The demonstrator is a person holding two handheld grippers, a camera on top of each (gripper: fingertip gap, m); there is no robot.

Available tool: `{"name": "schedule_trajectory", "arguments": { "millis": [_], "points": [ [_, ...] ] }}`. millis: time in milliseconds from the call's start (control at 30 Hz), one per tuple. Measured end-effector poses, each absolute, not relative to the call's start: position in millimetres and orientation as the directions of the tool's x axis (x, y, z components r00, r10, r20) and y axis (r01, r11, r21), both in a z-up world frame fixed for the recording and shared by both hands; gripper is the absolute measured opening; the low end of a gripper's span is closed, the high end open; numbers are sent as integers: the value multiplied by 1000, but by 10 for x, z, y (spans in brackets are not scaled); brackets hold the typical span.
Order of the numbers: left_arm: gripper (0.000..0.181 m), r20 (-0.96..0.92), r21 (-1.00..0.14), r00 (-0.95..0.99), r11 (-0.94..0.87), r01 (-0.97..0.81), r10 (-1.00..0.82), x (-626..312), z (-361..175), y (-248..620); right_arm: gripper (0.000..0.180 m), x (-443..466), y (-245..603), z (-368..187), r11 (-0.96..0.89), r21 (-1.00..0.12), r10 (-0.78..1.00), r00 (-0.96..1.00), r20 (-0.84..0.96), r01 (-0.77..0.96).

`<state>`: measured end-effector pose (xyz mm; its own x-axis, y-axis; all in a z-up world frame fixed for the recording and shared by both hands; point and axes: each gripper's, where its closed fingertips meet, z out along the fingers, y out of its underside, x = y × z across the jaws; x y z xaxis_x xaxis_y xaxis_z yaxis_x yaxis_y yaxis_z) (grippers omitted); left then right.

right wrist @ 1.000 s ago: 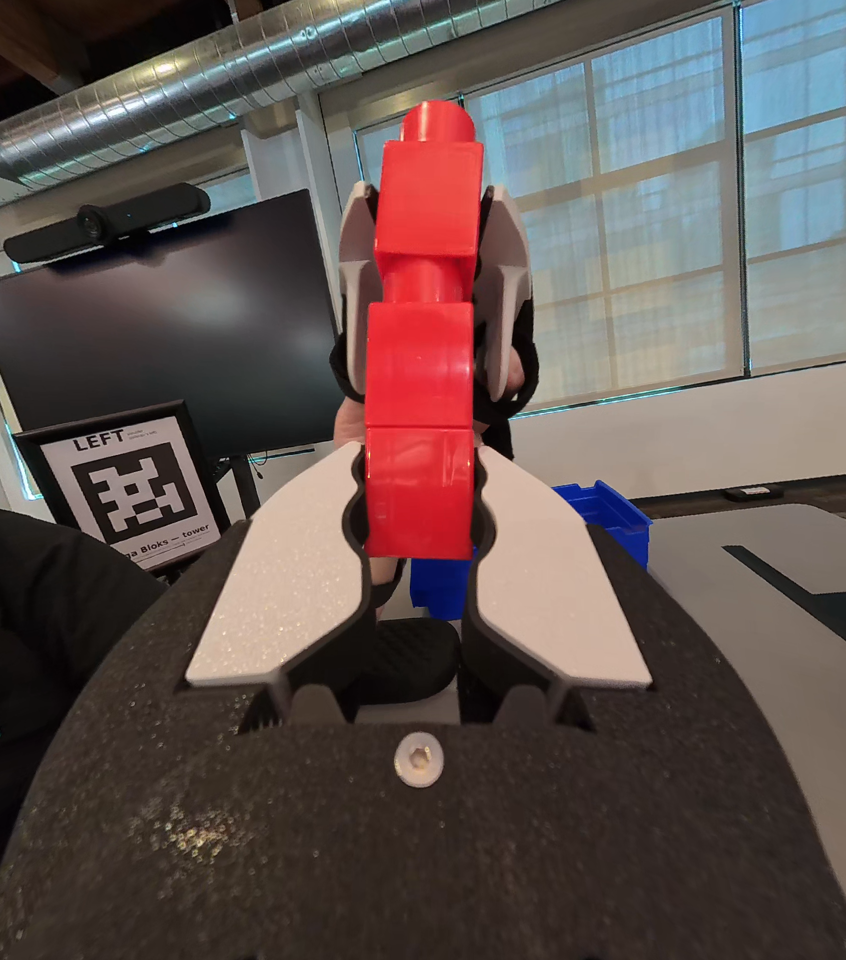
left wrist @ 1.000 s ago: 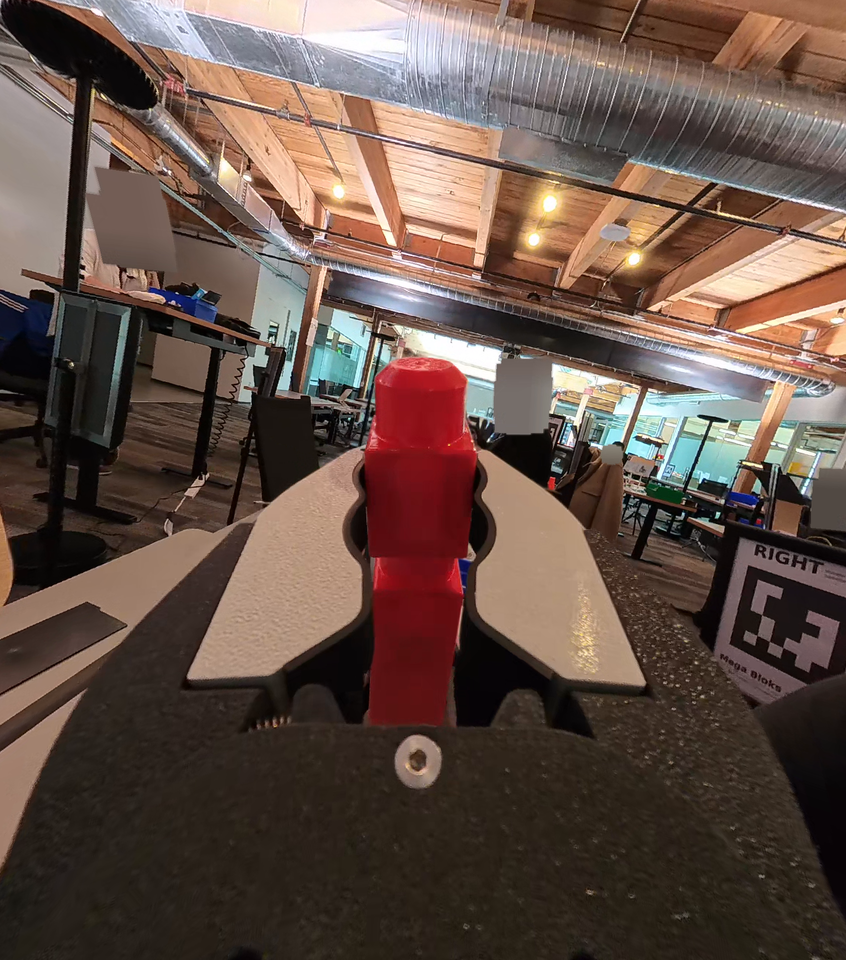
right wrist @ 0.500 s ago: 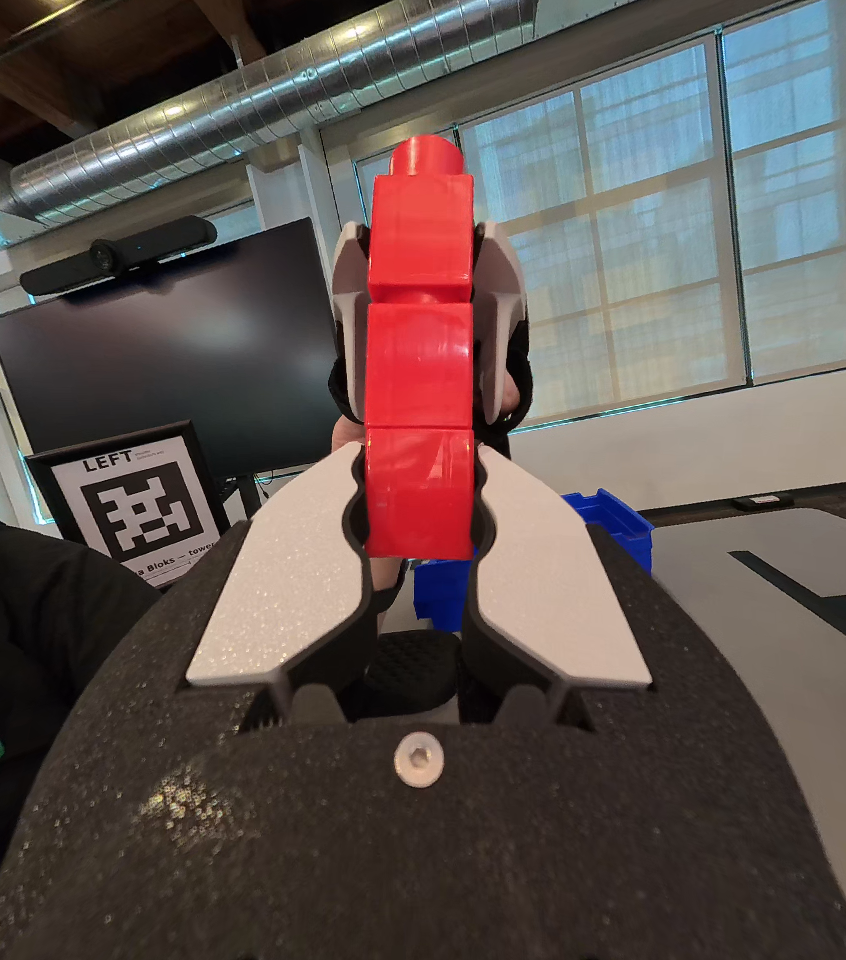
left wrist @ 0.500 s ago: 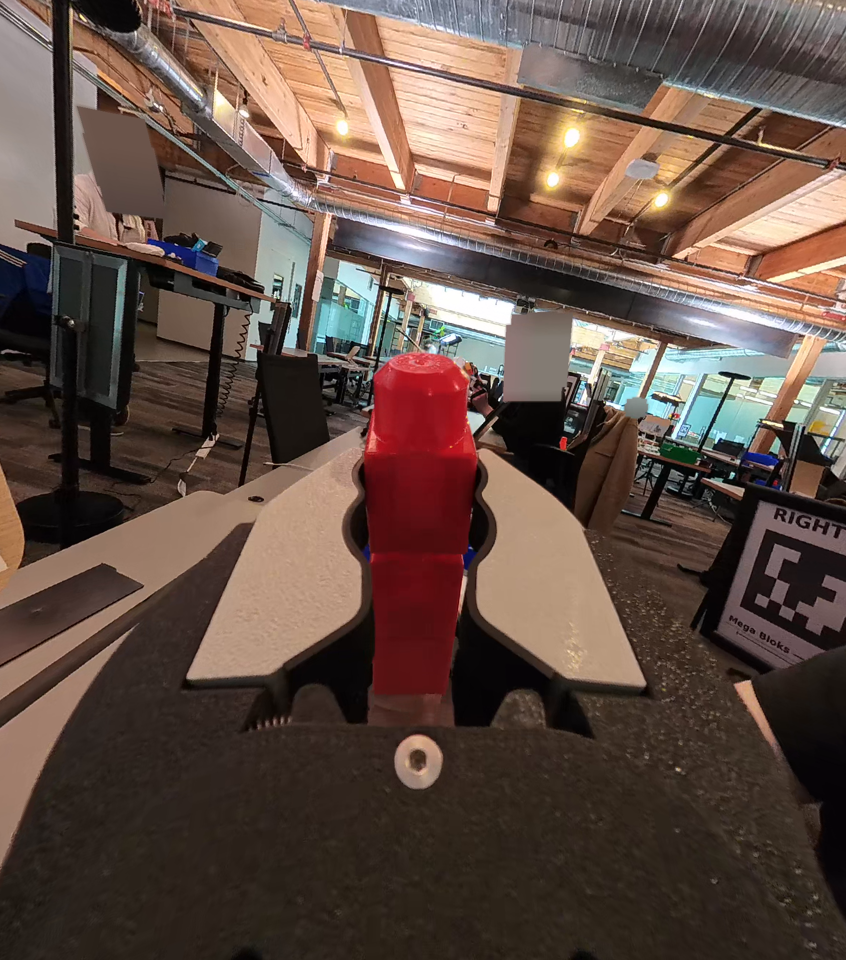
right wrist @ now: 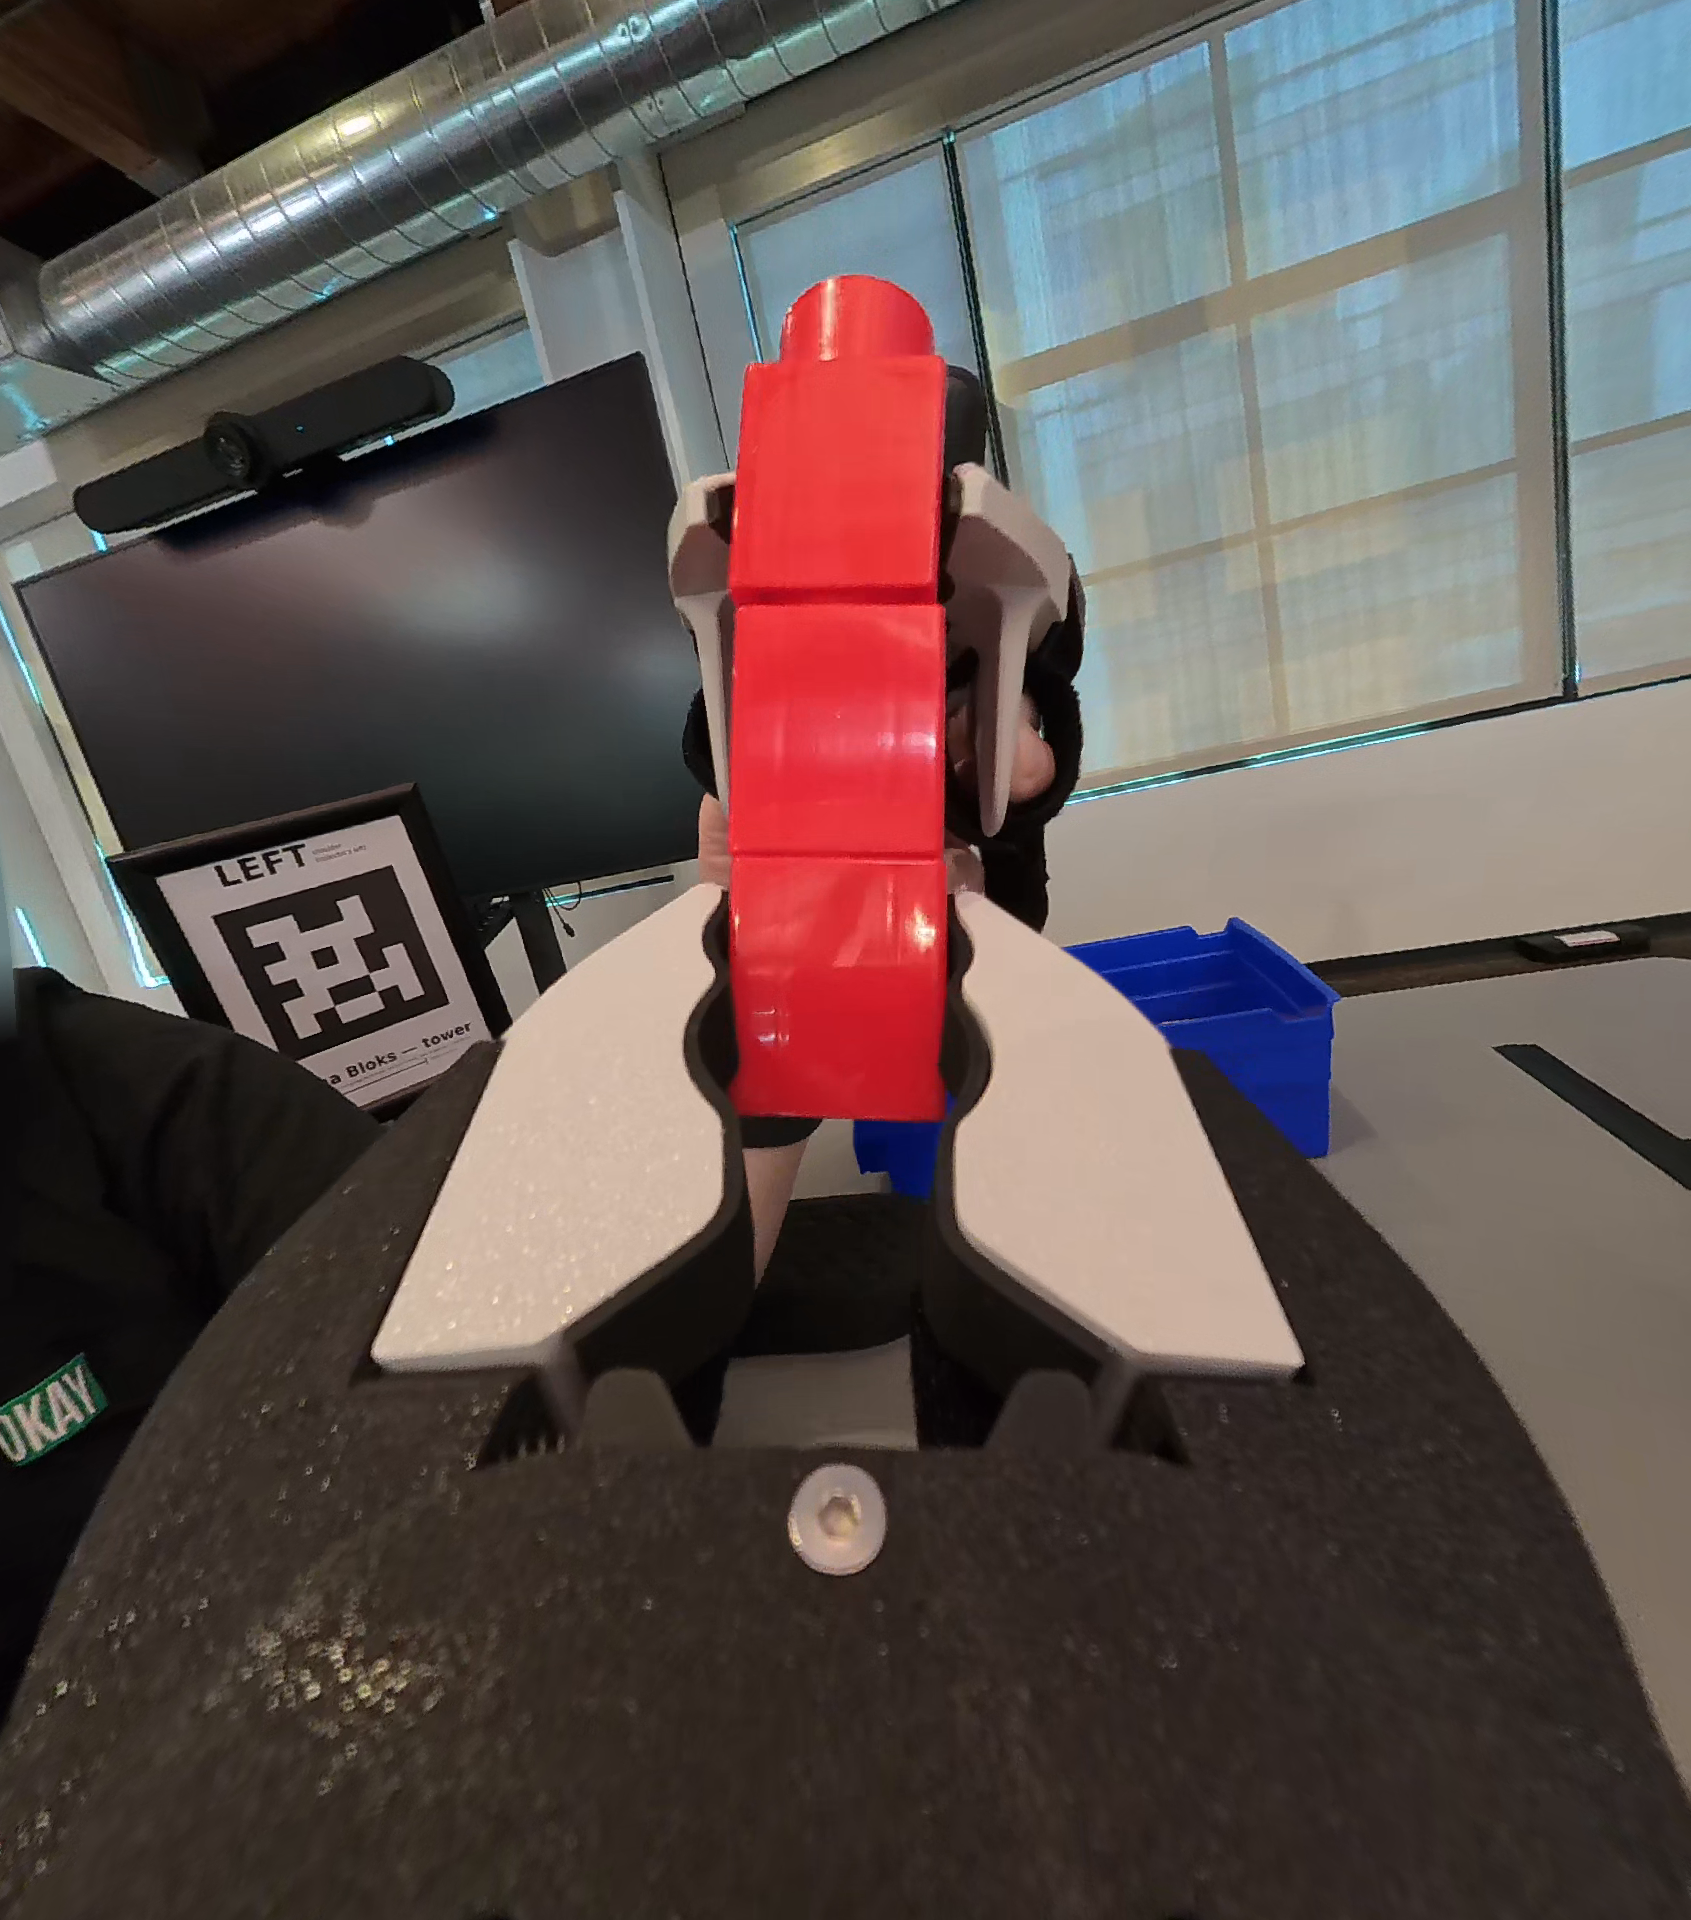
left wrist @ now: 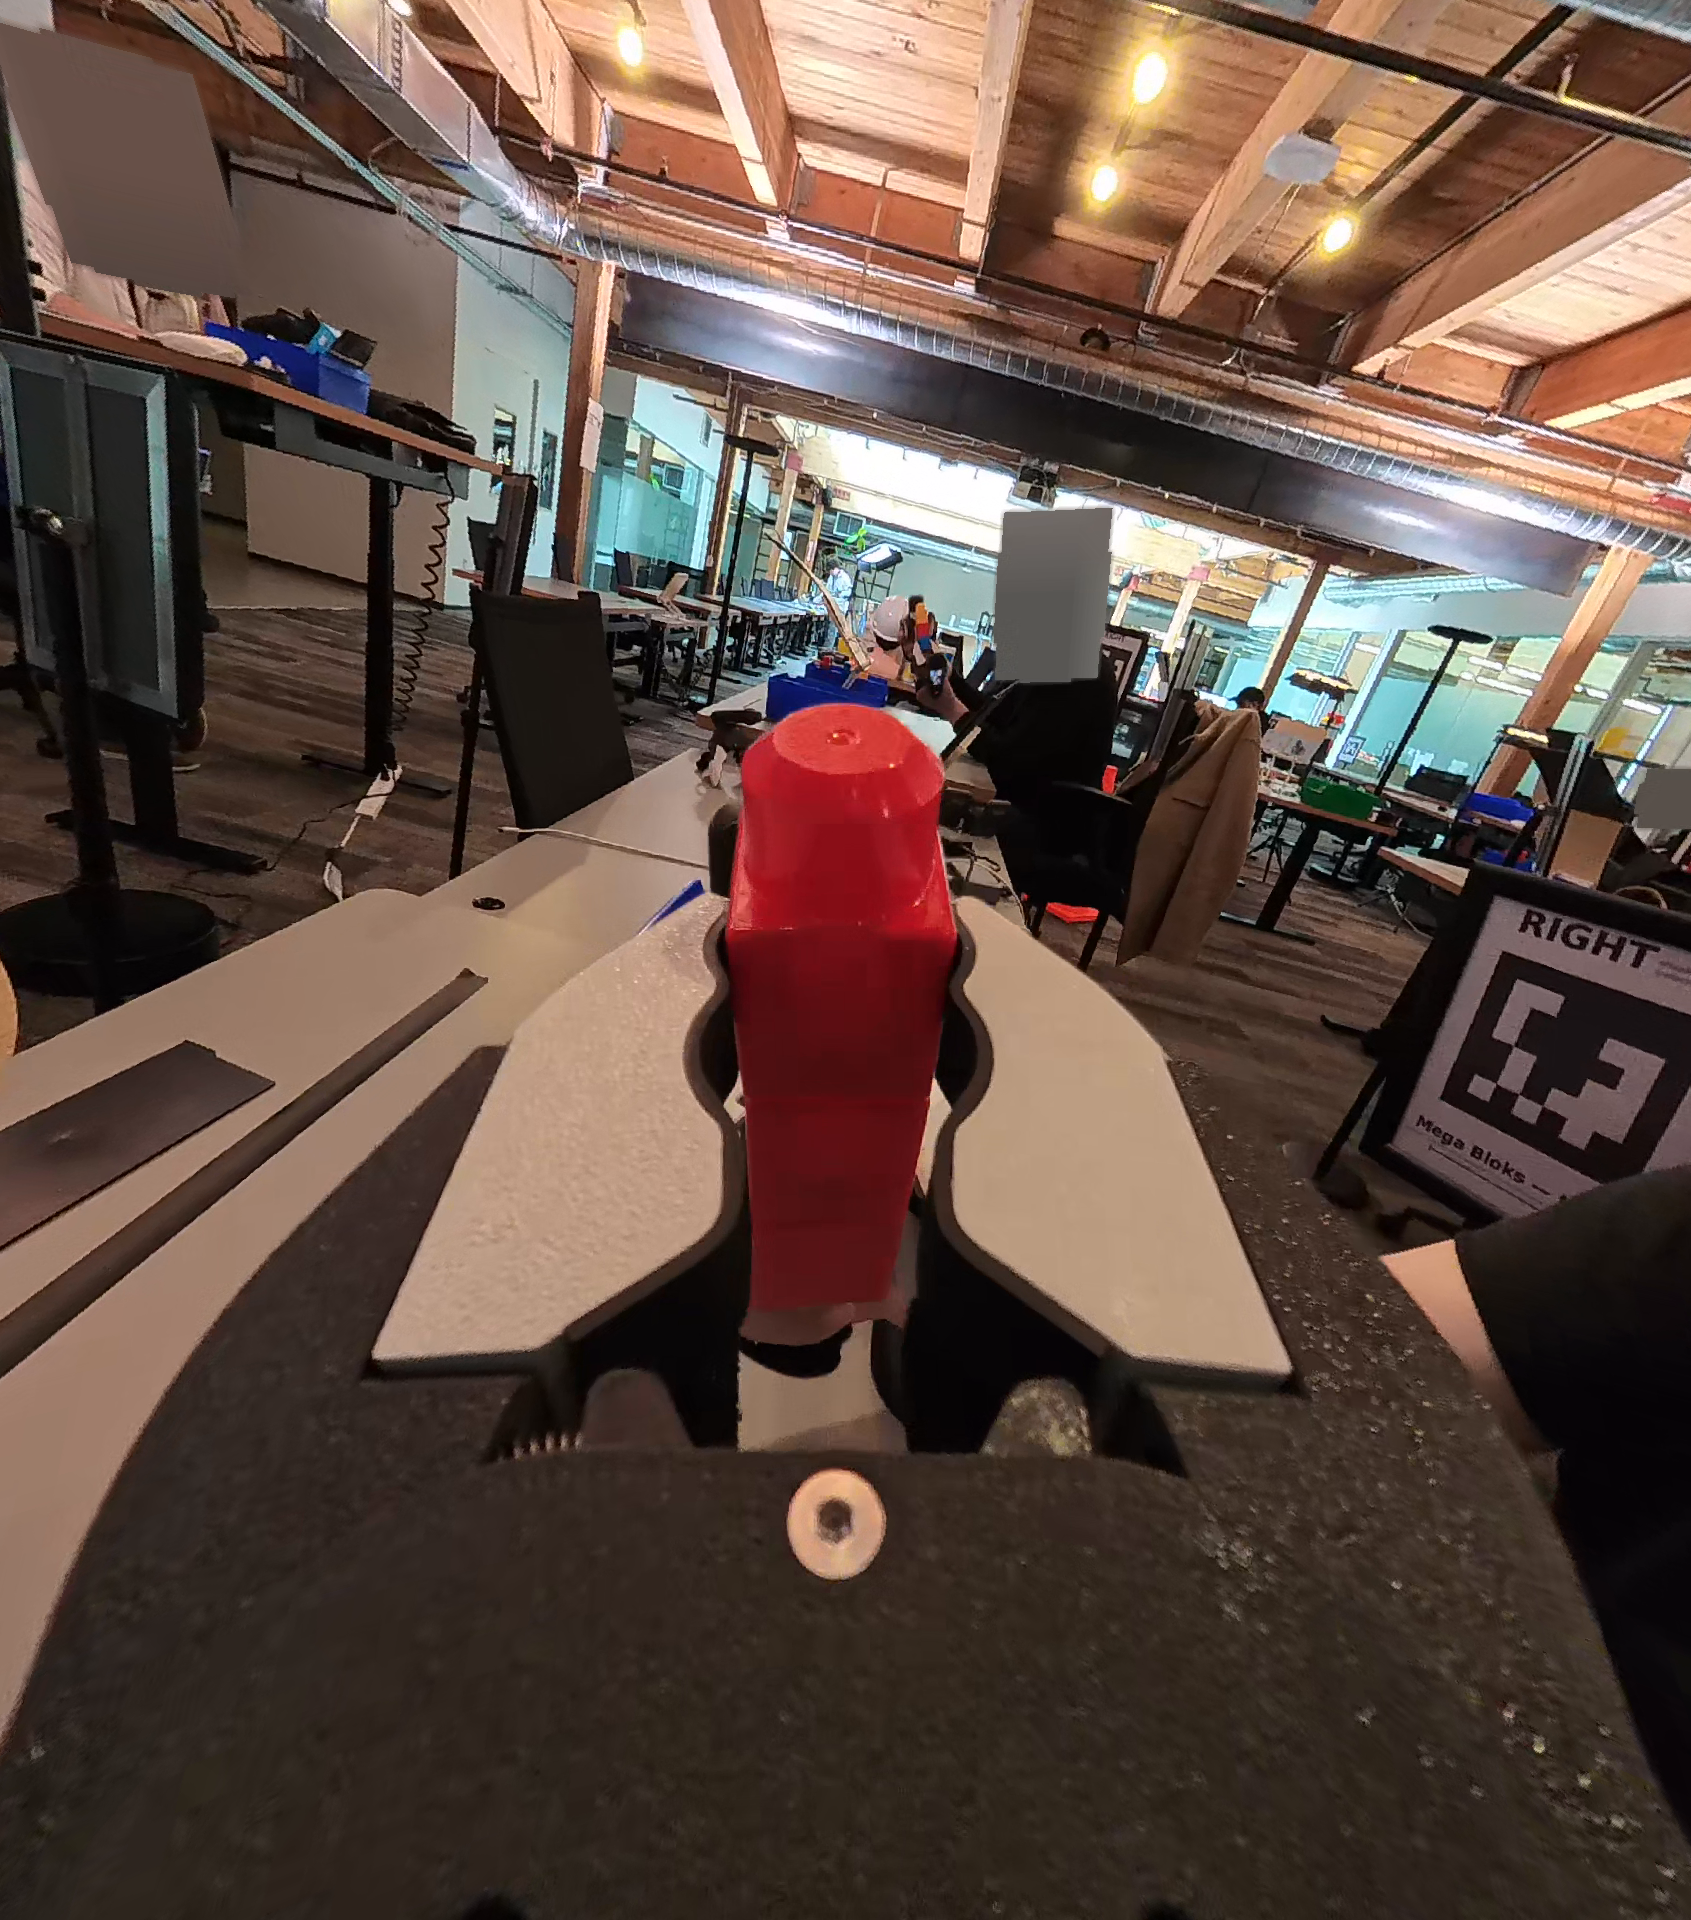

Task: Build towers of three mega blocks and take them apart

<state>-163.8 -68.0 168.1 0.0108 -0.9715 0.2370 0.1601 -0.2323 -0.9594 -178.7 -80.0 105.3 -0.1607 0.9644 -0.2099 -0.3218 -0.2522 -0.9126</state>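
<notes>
A tower of three red mega blocks [right wrist: 836,727] is held in the air between both grippers. My right gripper [right wrist: 836,925] is shut on the bottom block [right wrist: 836,987]. My left gripper [left wrist: 836,935] is shut on the top block [left wrist: 841,987], whose stud [left wrist: 841,779] points away from the camera. In the right wrist view the left gripper's grey fingers [right wrist: 1012,582] clasp the top block [right wrist: 836,488] from behind. The three blocks sit flush, with no gap between them. In the left wrist view the lower blocks [left wrist: 825,1195] show between the fingers.
A blue bin [right wrist: 1225,1018] stands on the grey table [right wrist: 1547,1143] behind the tower. Framed marker signs stand at the left [right wrist: 342,956] and at the right [left wrist: 1589,1049]. A person's black sleeve [right wrist: 93,1195] is close at the left. A dark monitor [right wrist: 384,644] hangs behind.
The top block, with its neighbour's stud showing beneath it a second ago, has been pressed down flush onto the middle block. The left wrist view has tilted downward.
</notes>
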Motion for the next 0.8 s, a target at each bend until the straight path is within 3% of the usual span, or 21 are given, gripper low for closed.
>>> {"name": "schedule_trajectory", "arguments": {
  "millis": [633, 800],
  "points": [
    [36, 215, -976, 73, -216, -2, -974, -1584, 1468, -673, 35, -1961, -830, 787, -215, -969, 973, -113, -202, -122],
    [35, 209, -977, 92, -211, -10, -973, -1667, 1463, -655, 35, -1979, -811, 804, -223, -966, 972, -107, -209, -135]
  ]
}}
